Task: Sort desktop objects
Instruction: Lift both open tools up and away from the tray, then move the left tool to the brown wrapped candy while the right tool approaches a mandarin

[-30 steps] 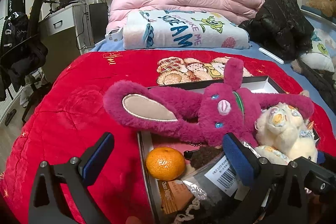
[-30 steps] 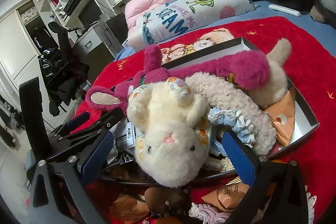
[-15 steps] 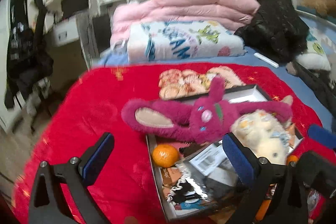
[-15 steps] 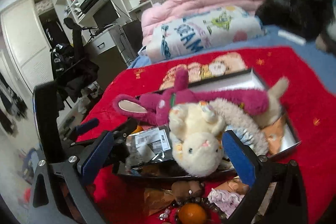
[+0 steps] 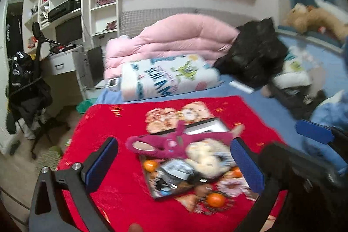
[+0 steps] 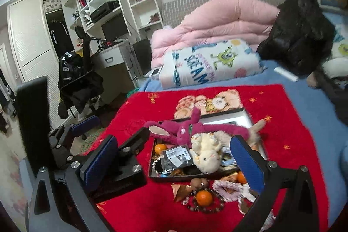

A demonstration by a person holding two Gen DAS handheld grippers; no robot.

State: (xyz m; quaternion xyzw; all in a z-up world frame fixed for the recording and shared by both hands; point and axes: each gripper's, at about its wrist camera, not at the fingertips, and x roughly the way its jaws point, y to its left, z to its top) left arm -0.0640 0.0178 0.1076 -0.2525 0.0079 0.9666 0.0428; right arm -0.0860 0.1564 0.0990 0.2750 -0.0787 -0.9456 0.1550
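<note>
Left gripper (image 5: 174, 164): we hold it high above the red blanket (image 5: 121, 184), fingers spread wide, nothing between the blue pads. It also shows at the lower left of the right wrist view (image 6: 87, 136).

Right gripper (image 6: 174, 162): likewise raised, fingers wide apart, empty.

Tray (image 6: 245, 120): shallow, dark-rimmed, lying on the red blanket (image 6: 289, 134) in the middle of the bed. Contents as we see them:
- magenta plush rabbit (image 6: 191, 128), sprawled across the tray, one long ear hanging over its left rim;
- cream plush animal (image 6: 207, 154), lying against the rabbit at the near side;
- dark packet with a barcode label (image 6: 176, 154), beside the cream plush;
- mandarin (image 6: 160, 147) in the near left corner.

Loose on the blanket, just in front of the tray:
- second mandarin (image 6: 204, 198), inside a ring of brown beads (image 6: 191, 207);
- pink patterned cloth item (image 6: 228, 190), to its right.

Background: folded pink duvet (image 6: 217, 21), rolled cartoon-print blanket (image 6: 208, 62), black jacket (image 6: 298, 36). The left wrist view is blurred.
</note>
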